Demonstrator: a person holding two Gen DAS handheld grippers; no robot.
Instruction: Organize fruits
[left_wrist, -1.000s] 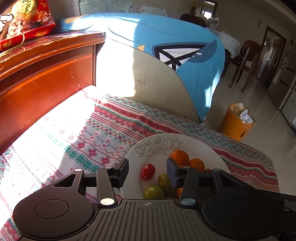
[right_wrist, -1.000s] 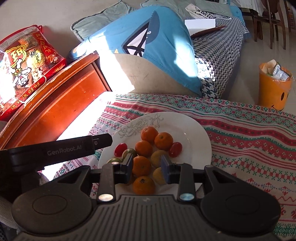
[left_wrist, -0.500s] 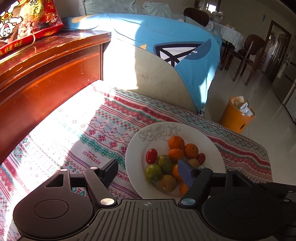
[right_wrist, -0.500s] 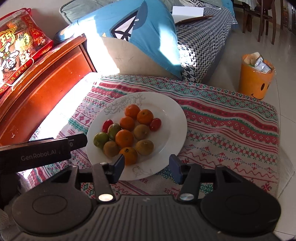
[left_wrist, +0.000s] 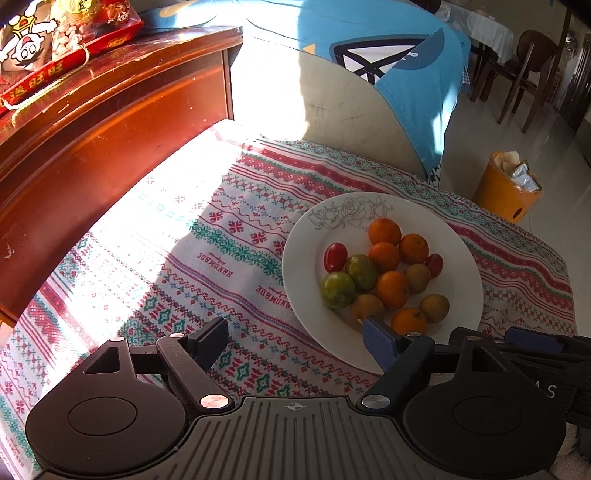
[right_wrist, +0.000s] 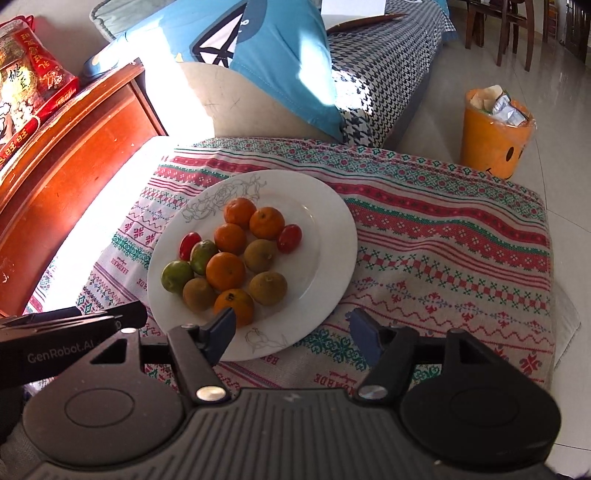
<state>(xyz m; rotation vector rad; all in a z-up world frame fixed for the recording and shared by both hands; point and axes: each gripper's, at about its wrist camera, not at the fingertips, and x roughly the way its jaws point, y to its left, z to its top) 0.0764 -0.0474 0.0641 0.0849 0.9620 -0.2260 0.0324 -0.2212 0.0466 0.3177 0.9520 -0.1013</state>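
Observation:
A white plate (left_wrist: 461, 258) (right_wrist: 325, 236) sits on a patterned cloth and holds several small oranges (right_wrist: 225, 271), brownish fruits (right_wrist: 268, 288), two green ones (right_wrist: 177, 276) and two red tomatoes (right_wrist: 289, 238). The same pile shows in the left wrist view, with an orange (left_wrist: 392, 289) in its middle. My left gripper (left_wrist: 295, 341) is open and empty, above the cloth at the plate's near left rim. My right gripper (right_wrist: 291, 334) is open and empty, above the plate's near rim.
A red-brown wooden cabinet (left_wrist: 92, 147) stands on the left with a red snack bag (left_wrist: 55, 48) on top. A sofa with a blue cushion (right_wrist: 258, 55) lies behind. An orange bin (right_wrist: 495, 136) stands on the floor at right. The patterned cloth (right_wrist: 443, 240) extends right.
Both grippers have pulled back and up from the plate and opened wide. The whole plate of fruit now shows in both views.

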